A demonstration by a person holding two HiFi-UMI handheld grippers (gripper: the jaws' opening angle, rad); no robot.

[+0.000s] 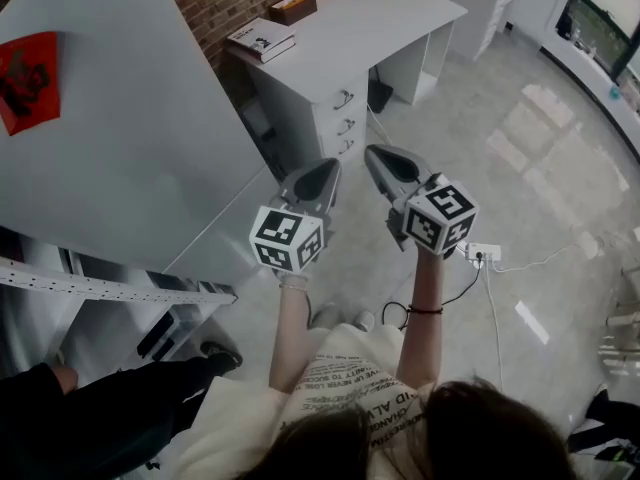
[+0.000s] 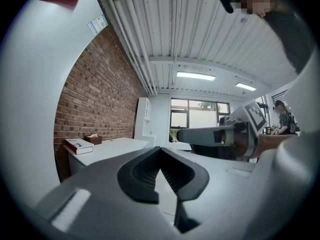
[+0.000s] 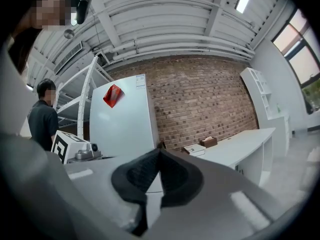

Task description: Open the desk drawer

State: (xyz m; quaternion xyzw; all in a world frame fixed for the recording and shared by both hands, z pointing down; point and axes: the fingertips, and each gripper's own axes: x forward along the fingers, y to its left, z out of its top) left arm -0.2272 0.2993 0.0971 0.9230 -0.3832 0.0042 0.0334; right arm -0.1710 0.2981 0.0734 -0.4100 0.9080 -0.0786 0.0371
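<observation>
A white desk (image 1: 380, 18) stands against the brick wall, with a stack of three drawers (image 1: 342, 123) at its left end; all three look closed. Both grippers hang in the air well short of the desk, over the floor. My left gripper (image 1: 322, 176) is shut, tips together, nothing held. Next to it my right gripper (image 1: 384, 162) is also shut and empty. The left gripper view has its jaws (image 2: 160, 150) closed with the desk (image 2: 115, 149) far behind. In the right gripper view the closed tips (image 3: 159, 152) point toward the desk (image 3: 245, 144).
A book (image 1: 262, 40) and a brown tissue box (image 1: 292, 8) lie on the desk. A tall white panel (image 1: 130, 138) with a red decoration (image 1: 28, 73) stands at left. A power strip (image 1: 483, 253) with cables lies on the tiled floor. Another person's dark sleeve (image 1: 90, 408) is at lower left.
</observation>
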